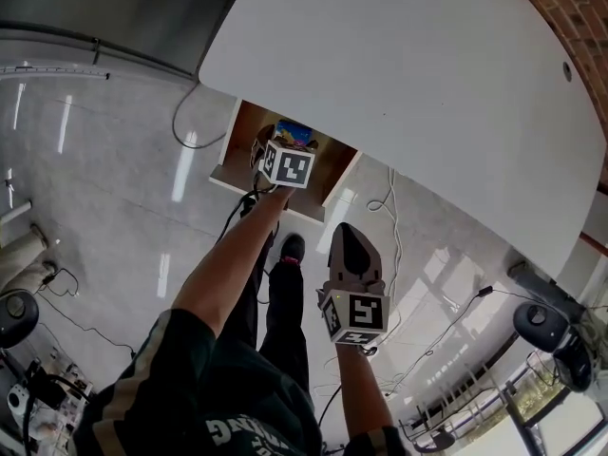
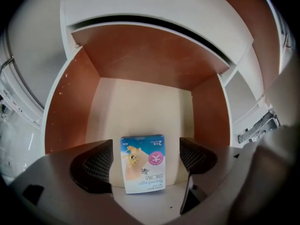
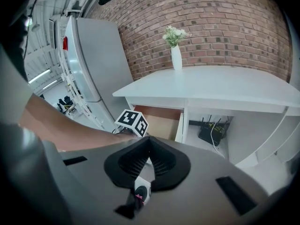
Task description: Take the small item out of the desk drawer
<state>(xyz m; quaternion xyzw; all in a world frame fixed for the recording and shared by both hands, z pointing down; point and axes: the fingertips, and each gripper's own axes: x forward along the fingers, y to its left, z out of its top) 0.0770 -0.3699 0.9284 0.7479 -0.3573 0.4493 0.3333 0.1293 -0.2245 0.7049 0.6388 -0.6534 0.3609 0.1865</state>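
The desk drawer [image 1: 228,174] stands pulled out below the white desk top [image 1: 408,74]. On its pale floor lies a small blue and white box [image 2: 143,170], also glimpsed as a blue patch in the head view [image 1: 296,134]. My left gripper [image 2: 146,145] points steeply down into the drawer [image 2: 70,111], jaws open wide. The box lies between the pads with a gap on each side. In the head view its marker cube hides the jaws [image 1: 282,155]. My right gripper [image 1: 344,233] hangs in front of the desk, off the drawer, shut and empty [image 3: 149,142].
A white vase of flowers [image 3: 176,55] stands on the desk against a brick wall. A router with cables [image 3: 211,132] sits under the desk, right of the drawer [image 3: 161,123]. A grey cabinet [image 3: 93,64] stands left. Cables [image 1: 190,122] trail on the floor.
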